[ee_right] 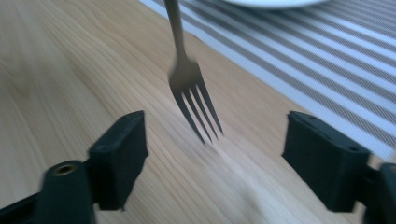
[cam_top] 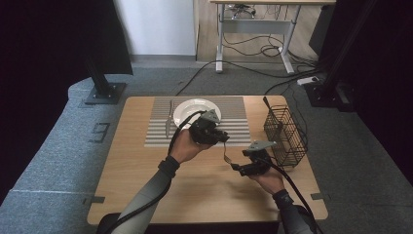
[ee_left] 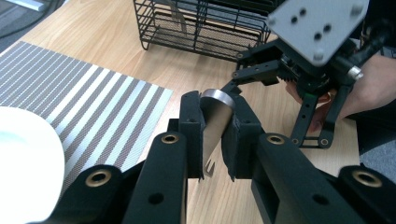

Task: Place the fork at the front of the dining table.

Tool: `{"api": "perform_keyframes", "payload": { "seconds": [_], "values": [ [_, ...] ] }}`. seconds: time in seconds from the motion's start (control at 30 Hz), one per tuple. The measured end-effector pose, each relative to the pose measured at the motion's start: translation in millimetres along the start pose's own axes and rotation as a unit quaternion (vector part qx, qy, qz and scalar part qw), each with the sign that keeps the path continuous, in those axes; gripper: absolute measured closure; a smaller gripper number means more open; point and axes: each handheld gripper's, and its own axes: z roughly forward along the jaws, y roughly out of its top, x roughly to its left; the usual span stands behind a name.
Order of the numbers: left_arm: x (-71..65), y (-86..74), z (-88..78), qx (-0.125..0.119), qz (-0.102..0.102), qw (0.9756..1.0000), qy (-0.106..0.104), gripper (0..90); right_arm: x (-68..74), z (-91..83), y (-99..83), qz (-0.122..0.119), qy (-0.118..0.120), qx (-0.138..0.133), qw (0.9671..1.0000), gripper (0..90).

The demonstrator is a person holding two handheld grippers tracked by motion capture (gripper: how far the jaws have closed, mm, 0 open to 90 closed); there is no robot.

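My left gripper (ee_left: 212, 135) is clamping the fork (ee_right: 189, 81) mid-table, beside the mat's (cam_top: 160, 136) right edge. My right gripper (ee_right: 215, 154) is standing open, empty. Handover done; placing beside the plate (cam_top: 187, 109) remains.

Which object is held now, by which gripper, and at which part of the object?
The left gripper is shut on the fork, gripping its handle end, tines hanging down. The right gripper is open around the tines, not touching.

The high view looks forward and down on the whole table (cam_top: 146, 195) from above. Each gripper view looks along its own jaws from close range. All three share the fork (ee_right: 187, 79) and the striped mat (ee_left: 93, 107).
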Motion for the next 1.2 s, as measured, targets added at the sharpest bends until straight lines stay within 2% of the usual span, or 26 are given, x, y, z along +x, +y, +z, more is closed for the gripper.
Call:
{"api": "perform_keyframes", "payload": {
  "seconds": [0.07, 0.17, 0.3, 0.43, 0.53, 0.67, 0.87, 1.0, 1.07, 1.2],
  "values": [
    [-1.2, -1.9, 0.3, -0.001, 0.002, 1.0, -0.003, 78.8, 2.7, 2.6, 7.8, -0.012, 0.014, -0.007, 0.9998, 32.2],
    [-2.4, -5.0, 0.1, 0.0, 0.009, 0.9999, -0.01, 78.8, 6.7, 6.1, 18.3, -0.034, 0.023, -0.007, 0.9991, 41.0],
    [-2.9, -8.8, -1.5, 0.003, 0.019, 0.9996, -0.02, 78.8, 8.3, 9.9, 28.2, -0.05, 0.035, -0.001, 0.9981, 53.1],
    [-2.3, -11.6, -2.7, 0.005, 0.022, 0.9994, -0.027, 78.8, 9.2, 13.6, 33.2, -0.058, 0.06, -0.002, 0.9965, 61.2],
    [-2.0, -13.5, -2.7, 0.008, 0.024, 0.9992, -0.032, 78.8, 11.9, 15.7, 36.2, -0.071, 0.064, 0.003, 0.9954, 69.9],
    [-1.5, -16.3, -2.8, 0.008, 0.027, 0.9988, -0.04, 78.8, 15.1, 18.7, 38.6, -0.093, 0.076, 0.013, 0.9927, 76.6],
    [0.6, -19.6, -2.9, 0.004, 0.026, 0.9984, -0.05, 79.1, 20.6, 20.9, 38.5, -0.12, 0.091, 0.009, 0.9886, 83.0],
    [0.3, -20.1, -4.3, -0.002, 0.028, 0.9985, -0.048, 78.9, 22.9, 20.7, 38.5, -0.121, 0.086, 0.002, 0.9889, 83.8],
    [-0.4, -20.9, -4.8, -0.014, 0.028, 0.9986, -0.043, 77.5, 23.1, 19.7, 38.7, -0.12, 0.081, -0.001, 0.9895, 84.1],
    [-0.5, -24.2, -6.9, -0.038, 0.017, 0.9987, -0.03, 58.2, 23.1, 18.1, 38.7, -0.113, 0.074, 0.0, 0.9909, 84.2]
  ]
}}
